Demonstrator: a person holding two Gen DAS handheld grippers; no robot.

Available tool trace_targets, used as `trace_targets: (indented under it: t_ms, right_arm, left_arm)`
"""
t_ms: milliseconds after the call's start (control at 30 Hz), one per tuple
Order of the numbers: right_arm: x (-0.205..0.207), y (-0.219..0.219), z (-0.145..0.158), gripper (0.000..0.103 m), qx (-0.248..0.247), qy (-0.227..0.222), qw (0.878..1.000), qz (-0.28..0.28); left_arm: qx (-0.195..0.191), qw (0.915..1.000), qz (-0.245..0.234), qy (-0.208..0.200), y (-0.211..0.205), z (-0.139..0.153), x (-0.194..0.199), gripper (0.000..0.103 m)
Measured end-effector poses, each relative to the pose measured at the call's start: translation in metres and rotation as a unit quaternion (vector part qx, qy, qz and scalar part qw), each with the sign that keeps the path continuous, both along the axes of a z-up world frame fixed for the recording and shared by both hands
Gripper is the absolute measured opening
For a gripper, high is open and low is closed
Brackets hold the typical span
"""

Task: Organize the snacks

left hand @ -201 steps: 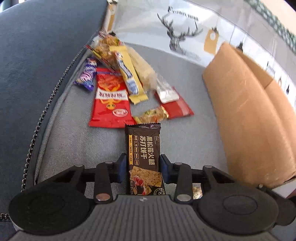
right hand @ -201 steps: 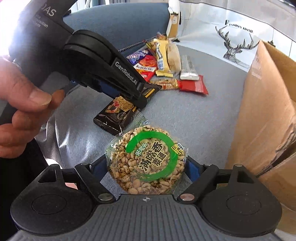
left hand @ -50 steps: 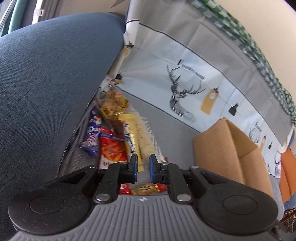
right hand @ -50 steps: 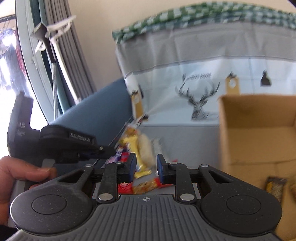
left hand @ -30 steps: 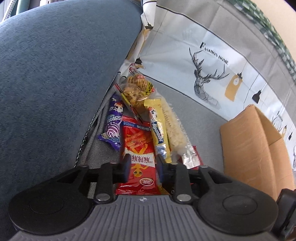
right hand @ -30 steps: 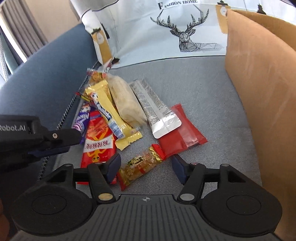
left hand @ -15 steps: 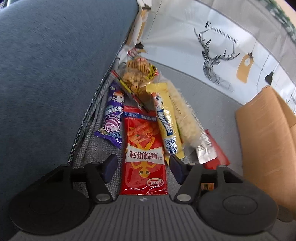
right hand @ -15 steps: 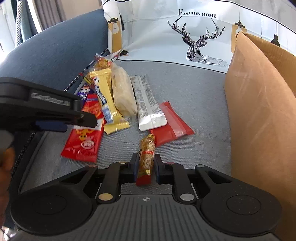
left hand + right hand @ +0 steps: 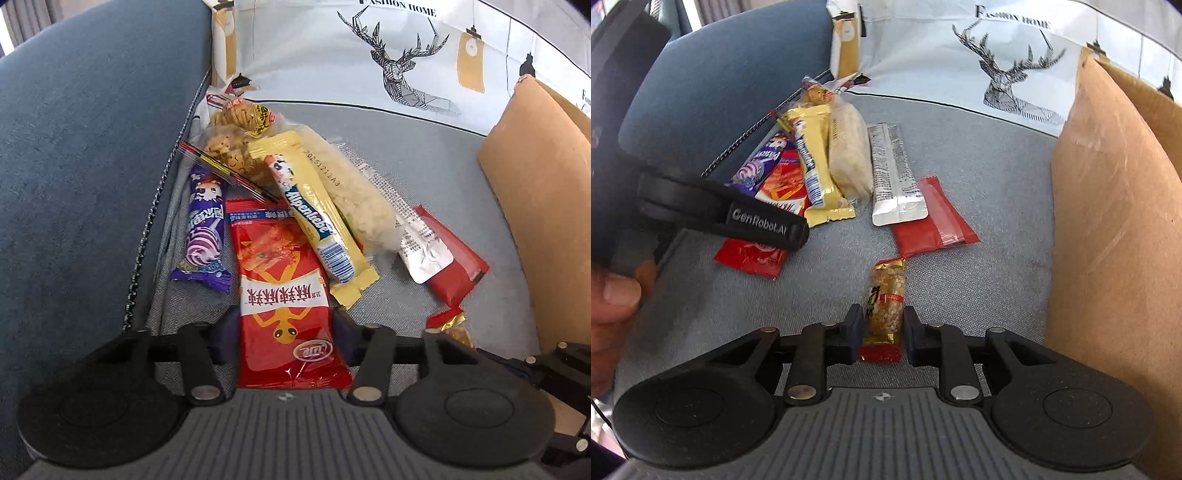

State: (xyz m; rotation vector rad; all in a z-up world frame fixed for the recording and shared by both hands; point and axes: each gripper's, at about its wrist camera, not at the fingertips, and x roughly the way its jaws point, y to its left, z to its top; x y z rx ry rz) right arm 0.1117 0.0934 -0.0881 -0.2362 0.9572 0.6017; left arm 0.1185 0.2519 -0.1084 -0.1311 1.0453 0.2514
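Several snack packets lie on the grey sofa seat. My left gripper (image 9: 282, 334) is open, its jaws on either side of the near end of a red snack packet (image 9: 284, 295) that lies flat. My right gripper (image 9: 882, 326) is shut on a small golden nut bar (image 9: 886, 299) with red ends. The left gripper also shows in the right wrist view (image 9: 798, 230), above the red packet (image 9: 753, 254). The cardboard box (image 9: 1108, 206) stands at the right.
Behind the red packet lie a purple candy bar (image 9: 205, 229), a yellow Alpenliebe bar (image 9: 314, 218), a pale rice cracker pack (image 9: 354, 195), a silver packet (image 9: 421, 243) on a flat red packet (image 9: 454, 262), and a biscuit bag (image 9: 236, 136). The blue armrest (image 9: 81, 147) rises at the left.
My left gripper has moved down and forward so its open jaws straddle the red packet. My right gripper holds the nut bar, which has shifted slightly.
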Motion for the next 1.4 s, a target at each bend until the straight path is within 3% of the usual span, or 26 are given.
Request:
trace_targets:
  t_ms: [100, 233, 400, 500, 600, 800, 967, 1133, 1267, 1400]
  right_arm:
    - [-0.006, -0.002, 0.003, 0.021, 0.003, 0.005, 1.0, 0.01]
    - [-0.018, -0.005, 0.01, 0.019, -0.002, -0.004, 1.0, 0.031]
    - [-0.028, -0.012, 0.009, 0.018, 0.002, 0.024, 0.999, 0.047]
    - [-0.033, -0.014, 0.008, 0.02, -0.003, 0.029, 0.998, 0.05]
    - [-0.037, -0.017, 0.008, 0.031, 0.0, 0.032, 0.998, 0.045]
    - [-0.037, -0.02, 0.008, 0.031, 0.002, 0.034, 0.998, 0.045]
    - [-0.033, -0.02, 0.008, 0.032, 0.007, 0.035, 0.998, 0.042]
    - [-0.029, -0.02, 0.008, 0.037, 0.014, 0.032, 0.999, 0.03]
    - [-0.026, -0.018, 0.006, 0.037, 0.009, 0.026, 0.999, 0.024]
    - [-0.027, -0.016, 0.006, 0.008, 0.0, 0.009, 1.0, 0.026]
  left_arm:
    - [-0.022, 0.9997, 0.006, 0.002, 0.005, 0.003, -0.008, 0.051]
    - [-0.097, 0.9951, 0.014, 0.018, 0.013, 0.008, -0.026, 0.051]
    - [-0.14, 0.9888, -0.021, 0.047, 0.008, 0.012, -0.056, 0.052]
    - [-0.105, 0.993, -0.025, 0.047, 0.005, 0.015, -0.066, 0.056]
    - [-0.114, 0.9929, -0.002, 0.036, 0.009, 0.016, -0.072, 0.059]
    - [-0.106, 0.9932, 0.009, 0.046, 0.005, 0.013, -0.057, 0.073]
    - [-0.069, 0.9954, -0.016, 0.065, -0.01, 0.007, -0.043, 0.073]
    - [-0.06, 0.9958, -0.022, 0.066, -0.014, 0.005, -0.042, 0.072]
    - [-0.052, 0.9965, -0.015, 0.064, -0.012, 0.004, -0.043, 0.057]
    - [-0.064, 0.9964, -0.002, 0.056, -0.006, 0.006, -0.046, 0.052]
